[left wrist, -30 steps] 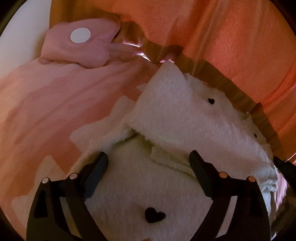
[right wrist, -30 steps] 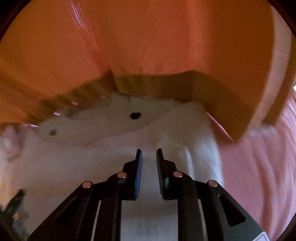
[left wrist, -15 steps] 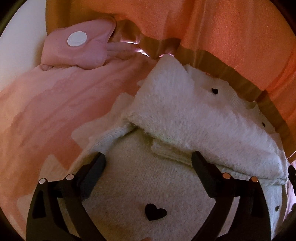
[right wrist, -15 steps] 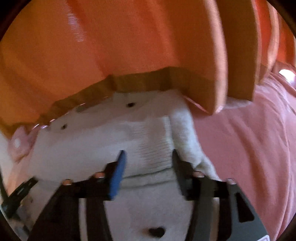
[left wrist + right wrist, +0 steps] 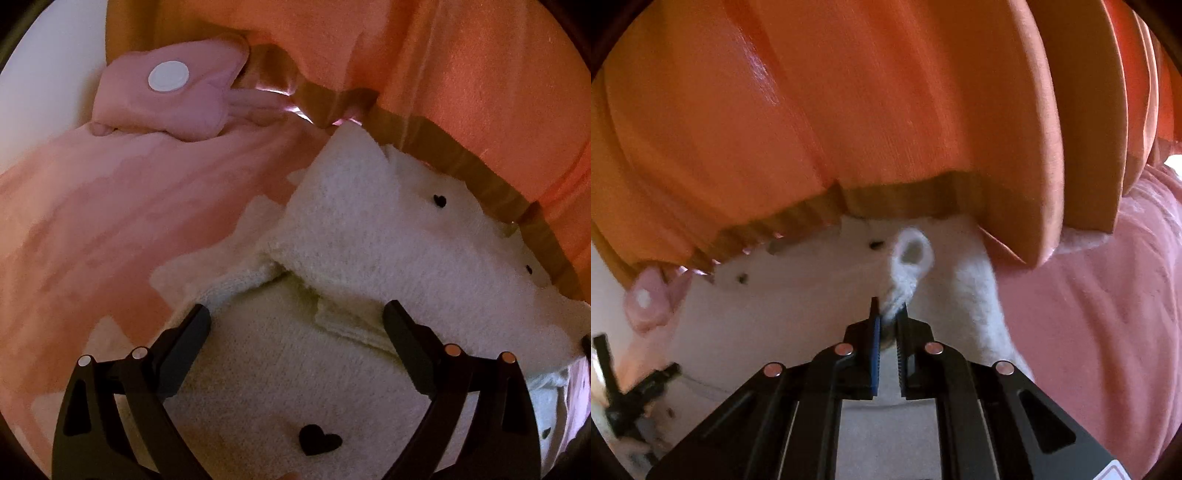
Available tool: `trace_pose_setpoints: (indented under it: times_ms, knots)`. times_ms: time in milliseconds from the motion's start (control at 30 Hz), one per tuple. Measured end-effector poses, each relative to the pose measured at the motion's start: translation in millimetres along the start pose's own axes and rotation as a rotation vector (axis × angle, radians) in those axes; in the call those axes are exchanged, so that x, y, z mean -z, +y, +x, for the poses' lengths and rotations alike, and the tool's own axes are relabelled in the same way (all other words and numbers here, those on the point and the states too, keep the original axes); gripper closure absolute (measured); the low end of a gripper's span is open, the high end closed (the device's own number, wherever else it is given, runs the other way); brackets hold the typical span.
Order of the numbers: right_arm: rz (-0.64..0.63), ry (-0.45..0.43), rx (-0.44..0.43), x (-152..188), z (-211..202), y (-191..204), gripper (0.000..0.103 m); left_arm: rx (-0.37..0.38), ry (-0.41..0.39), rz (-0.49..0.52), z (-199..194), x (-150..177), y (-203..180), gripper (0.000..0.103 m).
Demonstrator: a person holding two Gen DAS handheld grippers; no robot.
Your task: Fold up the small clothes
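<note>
A fluffy white garment with small black hearts (image 5: 369,240) lies on a pink bedcover (image 5: 110,229), one part folded over another. My left gripper (image 5: 297,325) is open, its fingers hovering just over the garment's folded middle, holding nothing. In the right wrist view the same white garment (image 5: 812,295) lies below, and my right gripper (image 5: 889,314) is shut on a white cuff end of it (image 5: 910,258), pinched and lifted a little between the pads.
An orange curtain (image 5: 406,55) hangs right behind the garment, also in the right wrist view (image 5: 849,110). A pink plush item with a white disc (image 5: 170,96) lies far left. The left gripper shows at the right view's lower left (image 5: 635,395).
My right gripper opened wide over the garment half a second ago and has now shut on a cuff end and raised it. The left gripper stayed open, almost still.
</note>
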State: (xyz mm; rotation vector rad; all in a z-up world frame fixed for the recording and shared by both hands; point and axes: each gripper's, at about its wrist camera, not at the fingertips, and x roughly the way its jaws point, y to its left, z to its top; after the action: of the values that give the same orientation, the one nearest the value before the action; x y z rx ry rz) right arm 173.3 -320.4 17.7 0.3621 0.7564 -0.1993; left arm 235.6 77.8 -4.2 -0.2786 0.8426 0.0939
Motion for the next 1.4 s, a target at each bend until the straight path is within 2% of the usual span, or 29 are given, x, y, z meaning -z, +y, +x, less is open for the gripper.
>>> trace_pose_setpoints:
  times_ms: [33, 100, 167, 233, 300, 367, 400, 433, 467, 533, 600, 667, 733, 767, 800, 900, 933, 967, 1033, 1067, 1167, 1300, 1333, 1400]
  knots:
    - [0.029, 0.053, 0.011, 6, 14, -9, 0.096, -0.001, 0.002, 0.004, 1, 0, 0, 0.01]
    - [0.107, 0.054, -0.042, 4, 10, -21, 0.097, -0.001, 0.004, 0.007, 1, 1, 0, 0.01]
    - [0.07, -0.015, -0.065, -9, -10, -10, 0.097, -0.003, 0.005, 0.008, 2, 1, -1, 0.01]
    - [0.02, -0.009, -0.036, -9, -10, -4, 0.097, -0.009, 0.006, 0.014, 3, 2, -1, 0.009]
    - [0.026, 0.075, 0.007, 4, 12, -10, 0.096, -0.007, 0.005, 0.014, 3, 2, -1, 0.009]
    - [0.053, 0.068, -0.003, 2, 8, -14, 0.096, -0.005, 0.005, 0.014, 3, 2, 0, 0.009]
    - [0.048, 0.047, 0.021, -5, -1, -10, 0.094, -0.005, 0.005, 0.014, 3, 2, 0, 0.009]
    - [0.035, -0.014, 0.061, -11, -16, -3, 0.092, -0.006, 0.006, 0.015, 4, 2, 0, 0.009]
    - [0.014, -0.06, 0.084, -15, -28, 4, 0.083, -0.008, 0.006, 0.016, 4, 2, 0, 0.009]
    - [-0.04, -0.116, 0.054, -18, -46, 24, 0.083, -0.013, 0.004, 0.02, 3, 2, -1, 0.009]
    - [-0.086, -0.076, -0.05, -15, -46, 46, 0.083, -0.019, -0.001, 0.023, 1, 2, -2, 0.009]
    - [-0.115, 0.022, -0.143, -3, -25, 64, 0.084, -0.023, 0.002, 0.025, 1, 2, -2, 0.009]
    - [-0.174, 0.104, -0.093, 11, 2, 73, 0.088, -0.025, 0.007, 0.028, 2, 3, -2, 0.009]
    - [-0.187, 0.114, -0.067, 18, 8, 66, 0.095, -0.026, 0.008, 0.031, 2, 3, -2, 0.009]
    - [-0.177, 0.107, -0.073, 19, 10, 59, 0.097, -0.025, 0.009, 0.033, 2, 3, -2, 0.009]
    - [-0.086, 0.056, -0.048, 7, -8, 47, 0.093, -0.03, 0.014, 0.038, 3, 3, -2, 0.008]
    - [-0.074, 0.035, -0.057, 7, -15, 47, 0.088, -0.032, 0.015, 0.041, 4, 3, -3, 0.008]
    - [-0.072, 0.03, -0.056, 7, -16, 45, 0.087, -0.034, 0.016, 0.044, 4, 3, -4, 0.008]
    - [-0.068, 0.095, -0.018, 14, 2, 38, 0.087, -0.032, 0.015, 0.043, 4, 4, -3, 0.008]
    - [-0.055, 0.103, -0.029, 16, 6, 30, 0.09, -0.03, 0.014, 0.042, 4, 4, -3, 0.008]
    - [-0.028, 0.09, -0.043, 11, -4, 32, 0.091, -0.032, 0.015, 0.046, 4, 5, -4, 0.008]
    - [-0.03, 0.06, -0.028, 7, -33, 33, 0.075, -0.008, 0.02, 0.041, -1, 5, -2, 0.008]
    - [-0.019, 0.064, -0.031, 8, -41, 30, 0.071, 0.013, 0.029, 0.04, -5, 5, -1, 0.008]
    - [-0.001, 0.074, -0.045, 12, -66, 18, 0.056, 0.081, 0.07, 0.039, -22, 4, 8, 0.008]
